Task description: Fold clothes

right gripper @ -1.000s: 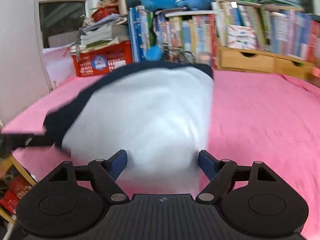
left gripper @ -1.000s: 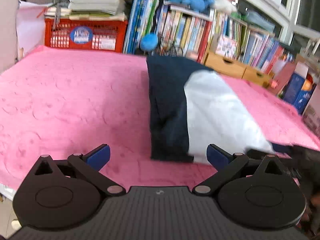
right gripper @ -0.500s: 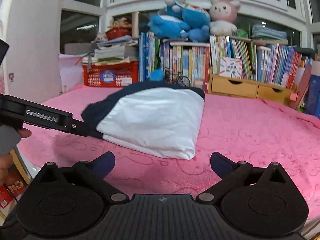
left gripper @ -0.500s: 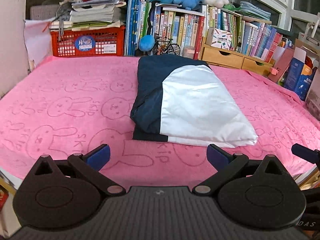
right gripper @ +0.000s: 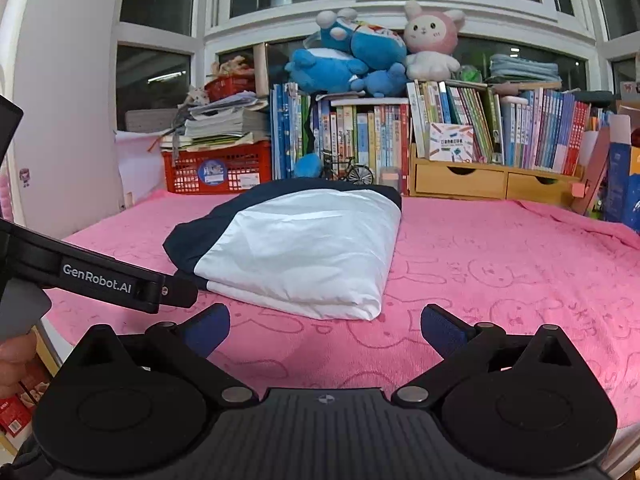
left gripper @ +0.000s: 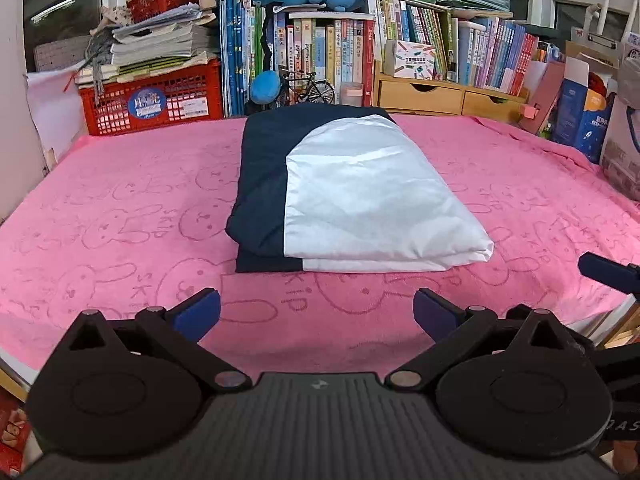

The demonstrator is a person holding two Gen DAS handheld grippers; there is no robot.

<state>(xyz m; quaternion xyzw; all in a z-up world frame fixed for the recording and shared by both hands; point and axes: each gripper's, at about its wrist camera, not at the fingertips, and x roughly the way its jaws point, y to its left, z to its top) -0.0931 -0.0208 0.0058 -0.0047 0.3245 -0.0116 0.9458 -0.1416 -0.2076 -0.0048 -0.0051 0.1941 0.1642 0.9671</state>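
A: Folded garment (left gripper: 352, 196) lies mid-blanket (left gripper: 120, 208), white panel up, navy at left. Left gripper (left gripper: 316, 312) and right gripper (right gripper: 325, 326) both gape, empty, near edge.

B: Risk: slick top layer may slide open if nudged. Only the right view shows window and a hand (right gripper: 14, 356).

"GenRobot.AI" stands in white on the black left tongs (right gripper: 96, 278) at nine o'clock; "SKIP" repeats across the pink bunny blanket (left gripper: 296, 296).
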